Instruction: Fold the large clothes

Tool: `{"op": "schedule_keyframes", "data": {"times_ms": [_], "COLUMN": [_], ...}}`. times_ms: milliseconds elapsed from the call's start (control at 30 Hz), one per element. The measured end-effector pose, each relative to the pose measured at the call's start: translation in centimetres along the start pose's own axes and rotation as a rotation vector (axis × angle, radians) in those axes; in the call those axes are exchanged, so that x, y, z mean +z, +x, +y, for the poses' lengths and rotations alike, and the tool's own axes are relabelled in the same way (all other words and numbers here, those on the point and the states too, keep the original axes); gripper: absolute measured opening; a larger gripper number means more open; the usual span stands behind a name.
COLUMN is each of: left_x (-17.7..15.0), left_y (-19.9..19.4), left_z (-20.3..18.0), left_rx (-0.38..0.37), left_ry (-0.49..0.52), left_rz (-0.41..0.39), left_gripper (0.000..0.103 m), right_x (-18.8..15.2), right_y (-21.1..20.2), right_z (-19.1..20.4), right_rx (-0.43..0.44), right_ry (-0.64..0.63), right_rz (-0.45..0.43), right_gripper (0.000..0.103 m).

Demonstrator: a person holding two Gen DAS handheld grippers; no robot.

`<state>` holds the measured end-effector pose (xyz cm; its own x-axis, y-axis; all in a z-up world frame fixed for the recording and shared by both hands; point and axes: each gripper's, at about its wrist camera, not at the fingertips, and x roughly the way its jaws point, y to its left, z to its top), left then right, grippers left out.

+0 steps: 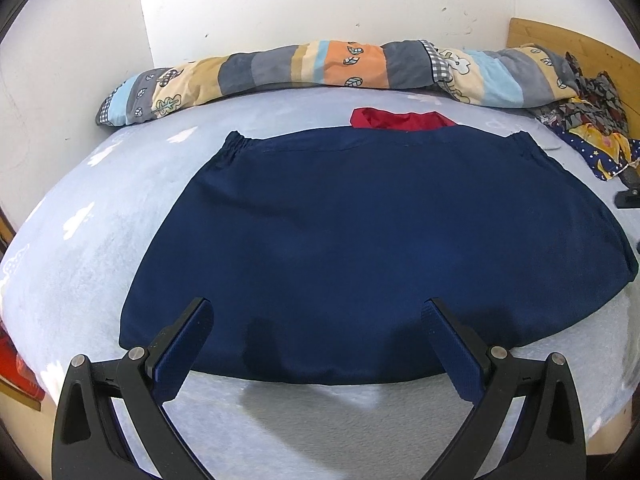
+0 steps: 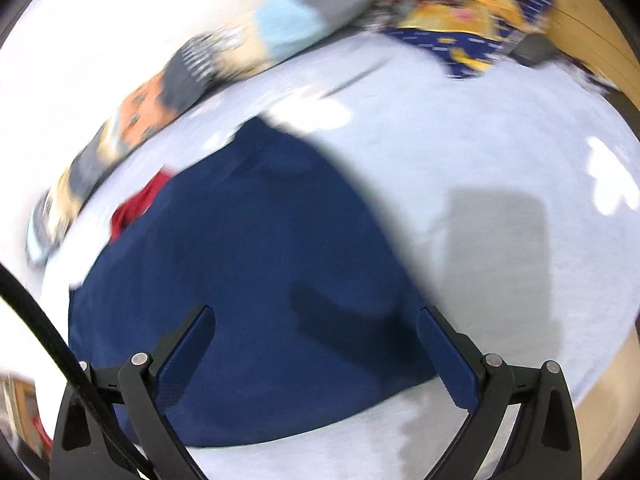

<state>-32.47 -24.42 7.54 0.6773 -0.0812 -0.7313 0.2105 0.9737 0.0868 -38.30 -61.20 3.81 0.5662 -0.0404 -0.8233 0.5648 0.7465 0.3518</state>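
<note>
The blue cloth (image 1: 360, 240) lies flat mid-frame, maybe partly folded, and both the left claw (image 1: 318, 312) and right claw (image 2: 316, 320) hang wide open, holding nothing.

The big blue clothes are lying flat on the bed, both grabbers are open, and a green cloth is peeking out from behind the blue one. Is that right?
Almost. The cloth peeking out behind the blue garment is red, not green; the left wrist view shows it clearly. The rest holds: the garment lies flat on the bed, and the left gripper and right gripper are both open.
</note>
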Motion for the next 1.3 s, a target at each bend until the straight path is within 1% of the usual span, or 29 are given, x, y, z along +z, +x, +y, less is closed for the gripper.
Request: {"op": "schedule_keyframes", "data": {"times_ms": [100, 167, 233, 300, 367, 400, 500, 633, 667, 700, 733, 800, 867, 900, 933, 967, 1000, 1067, 1200, 1233, 1267, 1300], "left_x": [0.0, 0.1, 0.3, 0.3, 0.3, 0.3, 0.2, 0.2, 0.2, 0.2, 0.1, 0.1, 0.1, 0.1, 0.1, 0.2, 0.2, 0.3, 0.6, 0.8, 1.2, 1.5], "left_y": [-0.1, -0.1, -0.1, -0.2, -0.2, -0.2, -0.1, 0.6, 0.7, 0.8, 0.8, 0.8, 0.9, 0.9, 0.9, 0.9, 0.8, 0.8, 1.0, 1.0, 1.2, 1.4], "left_z": [-0.1, -0.1, -0.2, -0.4, -0.5, -0.5, -0.4, 0.1, 0.1, 0.1, 0.1, 0.1, 0.1, 0.2, 0.2, 0.2, 0.1, 0.2, 0.6, 0.7, 0.7, 0.7], "left_rx": [0.001, -0.001, -0.003, -0.007, -0.009, -0.009, -0.001, -0.01, -0.013, -0.013, -0.012, -0.013, -0.018, -0.022, -0.025, -0.028, -0.029, -0.025, -0.029, -0.032, -0.033, -0.033], "left_ry": [0.002, -0.001, -0.005, -0.004, -0.002, -0.003, -0.011, -0.047, -0.052, -0.054, -0.054, -0.051, -0.05, -0.053, -0.056, -0.059, -0.059, -0.057, -0.084, -0.093, -0.108, -0.118], "left_rz": [-0.003, -0.004, -0.005, -0.004, -0.004, -0.004, 0.002, 0.032, 0.038, 0.041, 0.041, 0.041, 0.044, 0.046, 0.047, 0.045, 0.043, 0.036, 0.044, 0.046, 0.047, 0.047], "left_gripper": [0.103, 0.103, 0.103, 0.103, 0.103, 0.103, 0.103, 0.103, 0.103, 0.103, 0.103, 0.103, 0.103, 0.103, 0.103, 0.103, 0.103, 0.103, 0.103, 0.103, 0.103, 0.103], "right_x": [0.4, 0.0, -0.6, -1.1, -1.9, -2.2, -2.7, -2.7, -2.6, -2.4, -2.2, -2.0, -1.5, -1.2, -0.8, -0.5, -0.3, -0.3, 0.1, 0.2, 0.3, 0.4], "right_y": [-0.2, 0.1, 0.6, 1.1, 1.6, 1.8, 2.1, 2.8, 3.0, 3.2, 3.5, 3.8, 4.0, 4.2, 4.7, 5.5, 6.2, 7.6, 8.3, 8.3, 8.2, 8.1], "right_z": [-3.4, -5.2, -6.7, -7.3, -7.5, -7.4, -6.9, -6.5, -6.4, -6.2, -6.0, -6.1, -6.1, -6.1, -5.9, -5.4, -4.7, -3.7, -3.7, -3.5, -3.2, -2.9], "right_rx": [-0.006, 0.015, 0.068, 0.117, 0.186, 0.196, 0.24, 0.306, 0.319, 0.313, 0.309, 0.334, 0.386, 0.414, 0.459, 0.515, 0.535, 0.505, 0.527, 0.521, 0.493, 0.471], "right_ry": [0.107, 0.174, 0.234, 0.275, 0.33, 0.338, 0.347, 0.355, 0.353, 0.341, 0.329, 0.329, 0.326, 0.317, 0.306, 0.279, 0.239, 0.173, 0.208, 0.201, 0.182, 0.168], "right_rz": [0.009, 0.04, 0.086, 0.115, 0.143, 0.153, 0.15, 0.146, 0.145, 0.146, 0.145, 0.143, 0.137, 0.129, 0.133, 0.156, 0.182, 0.194, 0.149, 0.148, 0.141, 0.145], "right_gripper": [0.103, 0.103, 0.103, 0.103, 0.103, 0.103, 0.103, 0.103, 0.101, 0.1, 0.098, 0.094, 0.078, 0.074, 0.072, 0.072, 0.072, 0.072, 0.072, 0.067, 0.036, 0.024]}}
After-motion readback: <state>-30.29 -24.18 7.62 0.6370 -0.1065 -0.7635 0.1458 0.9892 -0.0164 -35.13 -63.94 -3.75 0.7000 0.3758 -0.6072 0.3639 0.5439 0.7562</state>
